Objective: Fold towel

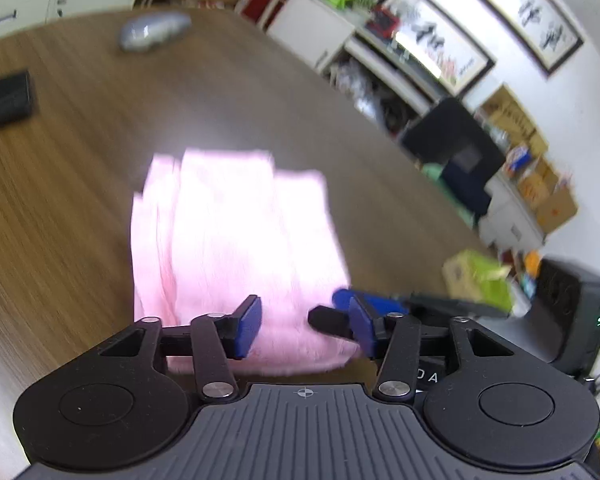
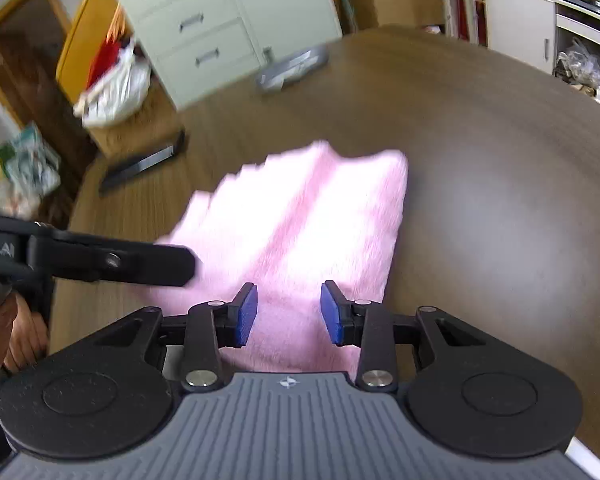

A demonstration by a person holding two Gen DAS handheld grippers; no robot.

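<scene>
towel [image 1: 236, 248] lay folded on the table [image 1: 60, 208], pink, blurred in both views. left gripper [image 1: 305, 326] hovered over the towel's near edge, jaws apart, nothing between the pads. right gripper [image 2: 288, 318] also sat over the towel's near edge, jaws apart with only towel visible below the gap. right gripper's fingers [image 1: 352, 308] reached in at the towel's right corner, just beside the left one. black slab [image 1: 4, 100] lay well left of the towel.
</scene>
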